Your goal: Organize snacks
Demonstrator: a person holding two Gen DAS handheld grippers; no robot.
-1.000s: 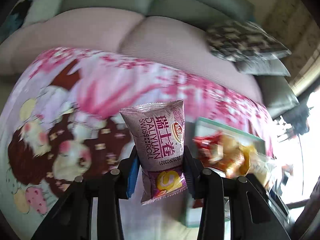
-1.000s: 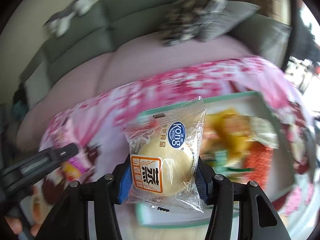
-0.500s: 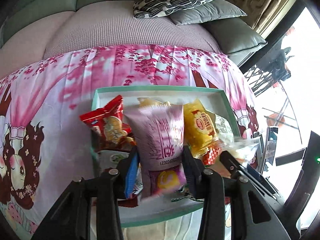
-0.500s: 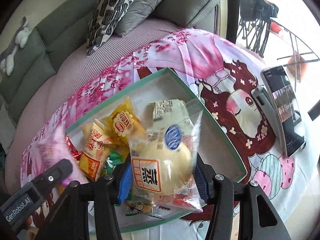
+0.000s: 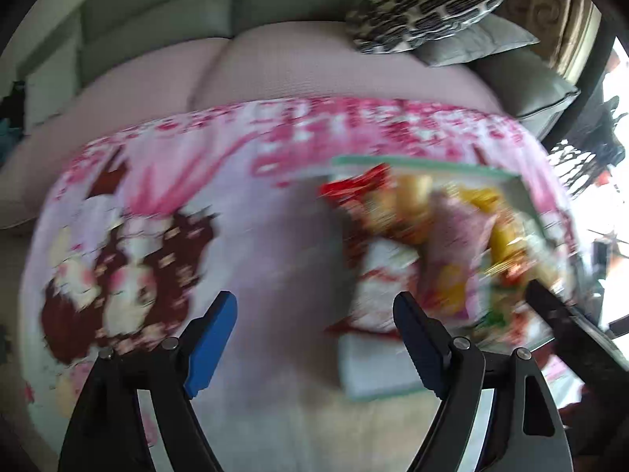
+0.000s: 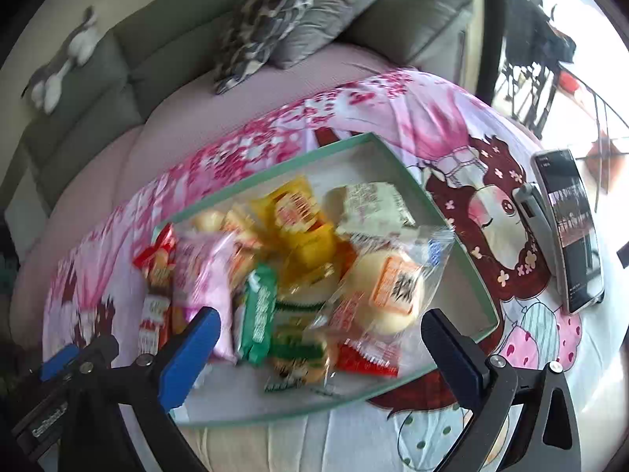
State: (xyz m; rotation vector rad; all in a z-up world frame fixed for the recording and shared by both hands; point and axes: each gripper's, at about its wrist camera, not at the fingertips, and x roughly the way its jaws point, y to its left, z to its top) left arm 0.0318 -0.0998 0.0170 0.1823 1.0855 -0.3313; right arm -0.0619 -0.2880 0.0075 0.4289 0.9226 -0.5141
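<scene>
A green-rimmed tray (image 6: 397, 161) on the pink cartoon cloth holds several snack packs. The clear-wrapped bun (image 6: 387, 295) lies at its near right, the pink Swiss roll pack (image 6: 200, 275) at its left. My right gripper (image 6: 314, 338) is open and empty just above the tray's near edge. My left gripper (image 5: 314, 338) is open and empty over the cloth, left of the tray (image 5: 424, 165), which is blurred in the left wrist view; the pink pack (image 5: 456, 244) lies among the snacks there. The left gripper's fingers (image 6: 59, 358) show at lower left in the right wrist view.
A phone on a stand (image 6: 566, 228) sits on the cloth right of the tray. A grey-green sofa with a patterned cushion (image 6: 271, 15) and a grey cushion (image 6: 334, 11) lies behind. A plush toy (image 6: 67, 59) rests on the sofa back.
Both grippers have opened and let go: the pink Swiss roll pack and the bun now lie in the tray. The left gripper has swung left, away from the tray.
</scene>
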